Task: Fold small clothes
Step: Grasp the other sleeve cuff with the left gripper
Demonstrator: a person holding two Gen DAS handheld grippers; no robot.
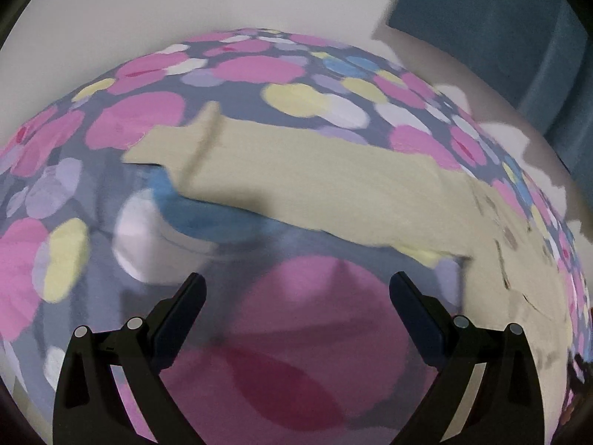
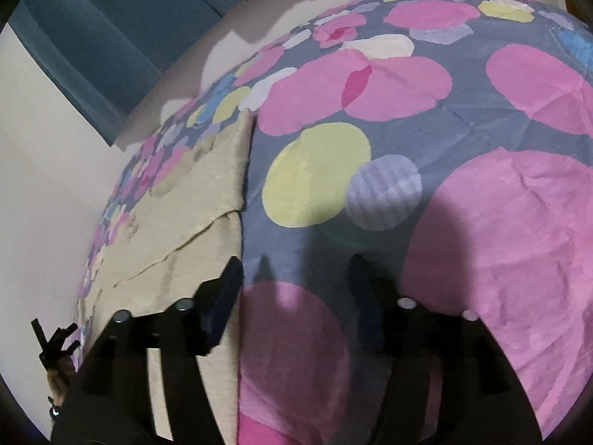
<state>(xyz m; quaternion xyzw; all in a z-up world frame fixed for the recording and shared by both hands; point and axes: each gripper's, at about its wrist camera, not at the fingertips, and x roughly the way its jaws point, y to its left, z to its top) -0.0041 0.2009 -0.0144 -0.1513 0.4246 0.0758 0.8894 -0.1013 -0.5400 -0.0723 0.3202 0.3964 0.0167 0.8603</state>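
Observation:
A beige garment (image 1: 333,185) lies flat on a bedspread (image 1: 148,118) printed with pink, yellow, white and blue circles. In the left wrist view it stretches across the middle, a narrow part reaching left and a fold line showing. My left gripper (image 1: 296,278) hovers just in front of its near edge, open, with only the bedspread between the fingers. In the right wrist view the beige garment (image 2: 185,222) sits at the left, layered with a straight right edge. My right gripper (image 2: 296,259) is open beside that edge, its left finger (image 2: 226,289) over the cloth's border, holding nothing.
The bedspread (image 2: 481,222) extends wide to the right of the garment. A blue-grey cabinet or door (image 1: 500,26) stands beyond the bed against a pale wall (image 1: 148,0). A small dark object (image 2: 52,337) shows at the bed's left edge.

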